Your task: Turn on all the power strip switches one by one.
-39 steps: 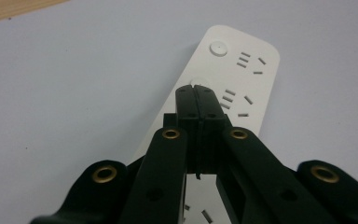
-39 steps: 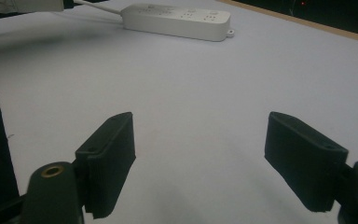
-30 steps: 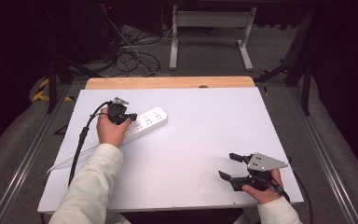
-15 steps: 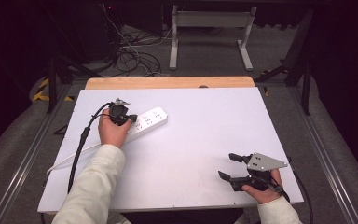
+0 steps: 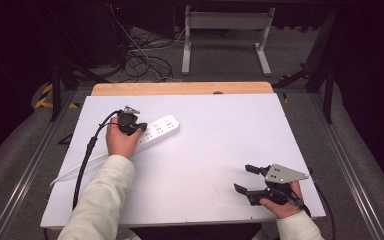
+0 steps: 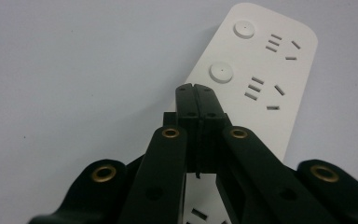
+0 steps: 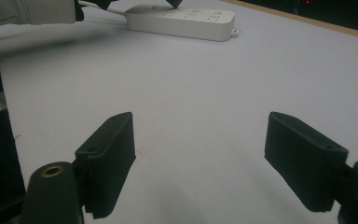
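A white power strip [image 5: 156,131] lies on the table [image 5: 215,150]. The left gripper [image 6: 196,91], jaws closed and empty, rests over it. The right gripper [image 7: 200,158], well apart, holds its jaws wide open on nothing.

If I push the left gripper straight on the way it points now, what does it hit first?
Most likely the white power strip. The left gripper has its jaws shut and its tip over the strip's top face, near a round button. How far above the face it sits is unclear.

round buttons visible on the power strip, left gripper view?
2: one round button near the power strip's far end, another just ahead of the shut left gripper. More may be hidden beneath it.
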A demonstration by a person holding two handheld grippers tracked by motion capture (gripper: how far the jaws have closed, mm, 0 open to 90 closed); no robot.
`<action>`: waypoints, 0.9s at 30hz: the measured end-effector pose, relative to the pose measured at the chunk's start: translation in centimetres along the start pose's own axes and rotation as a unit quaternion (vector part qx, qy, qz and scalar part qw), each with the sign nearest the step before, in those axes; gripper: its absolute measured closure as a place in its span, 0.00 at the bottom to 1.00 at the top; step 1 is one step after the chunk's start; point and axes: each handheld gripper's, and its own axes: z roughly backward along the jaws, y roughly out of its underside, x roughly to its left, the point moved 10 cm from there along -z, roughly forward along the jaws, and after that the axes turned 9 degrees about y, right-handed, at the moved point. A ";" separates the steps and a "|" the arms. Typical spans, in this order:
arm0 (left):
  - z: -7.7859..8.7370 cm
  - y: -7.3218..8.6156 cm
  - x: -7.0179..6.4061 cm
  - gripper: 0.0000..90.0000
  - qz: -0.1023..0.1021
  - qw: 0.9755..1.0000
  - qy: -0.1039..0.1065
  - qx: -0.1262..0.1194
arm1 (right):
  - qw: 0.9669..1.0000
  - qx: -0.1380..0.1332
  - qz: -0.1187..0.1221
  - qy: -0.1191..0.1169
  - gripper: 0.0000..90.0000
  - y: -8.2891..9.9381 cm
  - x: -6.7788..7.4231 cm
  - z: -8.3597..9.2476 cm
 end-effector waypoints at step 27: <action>-0.1 0.3 0.0 1.00 0.003 1.000 -0.001 0.020 | 1.000 -0.003 -0.001 0.000 0.28 0.0 0.2 0.2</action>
